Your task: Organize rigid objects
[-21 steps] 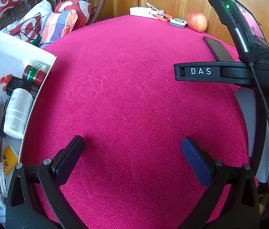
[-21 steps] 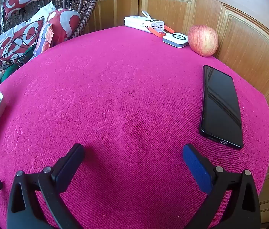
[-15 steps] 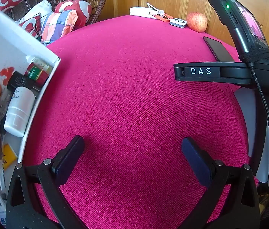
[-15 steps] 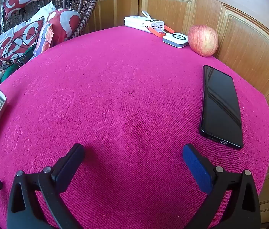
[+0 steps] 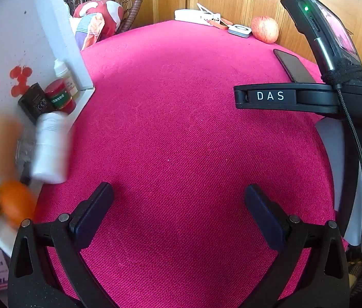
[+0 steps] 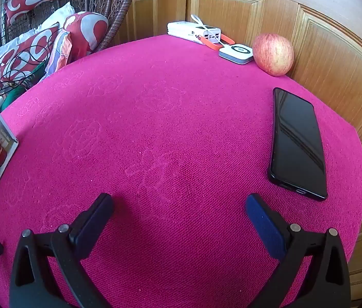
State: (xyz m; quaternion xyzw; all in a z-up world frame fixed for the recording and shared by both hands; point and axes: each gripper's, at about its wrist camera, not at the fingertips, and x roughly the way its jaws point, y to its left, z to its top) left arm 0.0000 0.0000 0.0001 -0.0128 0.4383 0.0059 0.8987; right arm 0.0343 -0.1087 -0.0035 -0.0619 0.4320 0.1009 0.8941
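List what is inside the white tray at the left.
The white tray holds a white bottle, a red-capped jar, a dropper bottle, a black box and an orange. Blur and the picture's edge hide the rest.

Left tongs [image 5: 178,200] spread wide, empty, angled downward. Right tongs [image 6: 178,210] same: wide, empty, downward.

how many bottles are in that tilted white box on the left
3 visible: a white bottle sliding out blurred, a red-capped bottle behind it, a small dropper bottle against the box wall. More may be hidden.
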